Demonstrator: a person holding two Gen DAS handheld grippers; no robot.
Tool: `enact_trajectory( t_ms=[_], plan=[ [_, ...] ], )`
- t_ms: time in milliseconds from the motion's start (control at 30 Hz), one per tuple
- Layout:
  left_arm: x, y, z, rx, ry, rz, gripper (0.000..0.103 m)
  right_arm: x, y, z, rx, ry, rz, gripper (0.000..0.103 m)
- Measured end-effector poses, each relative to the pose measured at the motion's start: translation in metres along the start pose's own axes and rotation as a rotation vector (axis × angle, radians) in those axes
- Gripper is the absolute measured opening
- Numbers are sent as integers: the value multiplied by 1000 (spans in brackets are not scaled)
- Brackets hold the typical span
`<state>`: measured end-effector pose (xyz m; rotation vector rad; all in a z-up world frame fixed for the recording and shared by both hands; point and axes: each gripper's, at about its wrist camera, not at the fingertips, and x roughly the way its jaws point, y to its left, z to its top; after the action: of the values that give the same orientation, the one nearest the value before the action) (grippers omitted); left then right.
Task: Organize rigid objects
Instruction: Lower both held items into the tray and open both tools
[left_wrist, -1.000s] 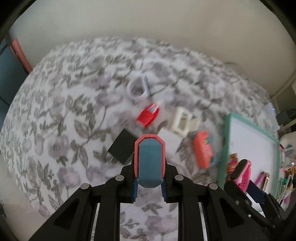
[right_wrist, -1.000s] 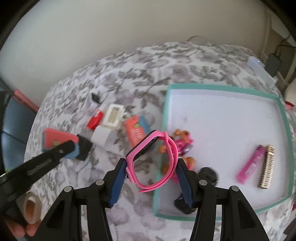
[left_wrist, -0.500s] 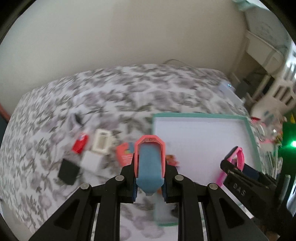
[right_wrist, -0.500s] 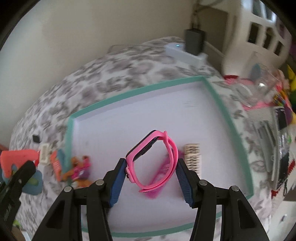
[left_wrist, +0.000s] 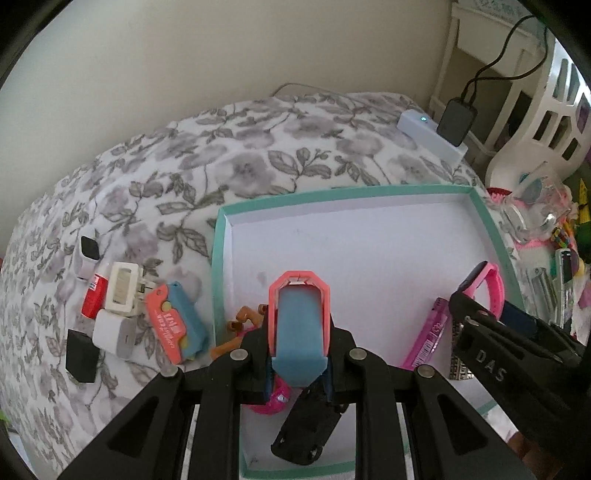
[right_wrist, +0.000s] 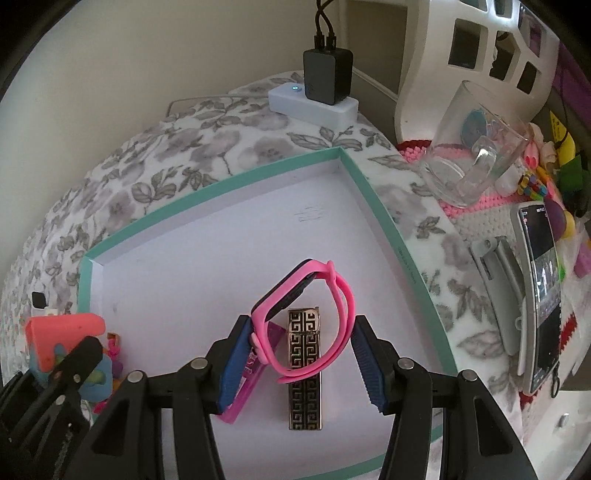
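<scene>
My left gripper (left_wrist: 298, 373) is shut on a coral-and-blue plastic piece (left_wrist: 298, 325) above the near left part of the teal-rimmed white tray (left_wrist: 332, 197). My right gripper (right_wrist: 303, 354) is shut on a pink smartwatch (right_wrist: 310, 317), held over the tray's right side, above a gold-patterned lighter (right_wrist: 304, 369) and a pink lighter (right_wrist: 247, 380). Small orange and pink toys (left_wrist: 243, 321) and a black item (left_wrist: 306, 428) lie in the tray under my left gripper. Left of the tray lie a coral-blue case (left_wrist: 173, 325), a white charger (left_wrist: 114, 336), a black cube (left_wrist: 81, 354) and a white watch (left_wrist: 88, 254).
Everything sits on a floral cover (left_wrist: 240, 155). A pale power strip with a black adapter (right_wrist: 314, 99) lies behind the tray. To its right stand a glass mug (right_wrist: 476, 166), a phone (right_wrist: 539, 295) and small coloured clutter. A white chair (right_wrist: 461, 48) is at the back right.
Both grippers have swung to the right, from above the loose pile on the cover to over the tray, each keeping its object. The lighters now lie right under the pink watch.
</scene>
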<state>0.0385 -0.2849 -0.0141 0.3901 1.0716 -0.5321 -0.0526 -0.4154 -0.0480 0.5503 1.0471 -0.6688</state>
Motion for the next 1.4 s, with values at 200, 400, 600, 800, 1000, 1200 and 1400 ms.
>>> enact_trajectory(
  t_ms=[200, 400, 600, 800, 1000, 1200, 1400],
  plan=[
    [11, 1, 3, -18, 20, -12, 21, 4, 1, 1, -10, 2, -6, 58],
    [14, 4, 4, -24, 18, -13, 22, 6, 0, 1, -6, 6, -4, 59],
    [15, 4, 2, -15, 26, -13, 22, 6, 3, 1, -19, 5, -3, 59],
    [12, 5, 3, -19, 22, -11, 22, 5, 4, 0, -18, 4, -2, 59],
    [9, 9, 4, -34, 24, -20, 49, 1, 3, 2, -15, -4, -1, 59],
    [-3, 17, 7, -60, -4, -36, 61, -9, 5, 7, -17, -31, 3, 59],
    [-8, 30, 9, -104, -4, -40, 64, -16, 7, 9, -21, -49, 4, 59]
  ],
)
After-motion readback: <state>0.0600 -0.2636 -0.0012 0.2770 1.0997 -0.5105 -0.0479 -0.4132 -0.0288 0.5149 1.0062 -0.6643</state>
